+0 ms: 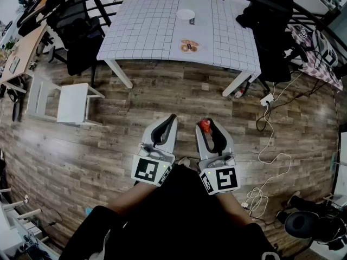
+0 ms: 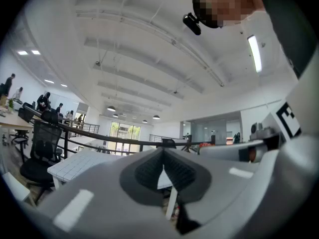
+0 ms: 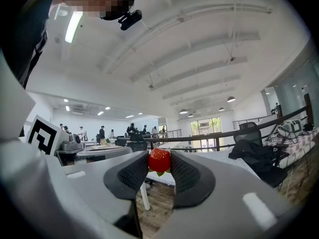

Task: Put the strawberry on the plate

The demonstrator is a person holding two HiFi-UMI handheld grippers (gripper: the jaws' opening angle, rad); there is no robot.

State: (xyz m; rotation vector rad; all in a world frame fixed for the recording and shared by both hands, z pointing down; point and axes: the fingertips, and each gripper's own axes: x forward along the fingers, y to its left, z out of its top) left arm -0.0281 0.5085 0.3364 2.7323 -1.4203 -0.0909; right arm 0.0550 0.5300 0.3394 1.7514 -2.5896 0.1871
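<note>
A red strawberry point(image 1: 204, 125) sits pinched between the black pads of my right gripper point(image 1: 206, 123), held over the wooden floor well short of the table. In the right gripper view the strawberry point(image 3: 159, 160) fills the gap at the tips of the right gripper point(image 3: 159, 164). My left gripper point(image 1: 170, 119) hovers beside it, jaws together with nothing in them; its pads meet in the left gripper view point(image 2: 163, 172). On the grid-patterned table point(image 1: 146, 31) a white round plate point(image 1: 185, 14) lies at the far side, and a flat dish with orange items point(image 1: 189, 46) lies nearer.
Black office chairs stand at the table's left point(image 1: 76, 31) and right point(image 1: 271, 31). A small white chair point(image 1: 70, 103) stands on the floor at the left. A power strip point(image 1: 266, 99) and white cables point(image 1: 265, 161) trail across the floor at the right. A dark railing runs behind the table.
</note>
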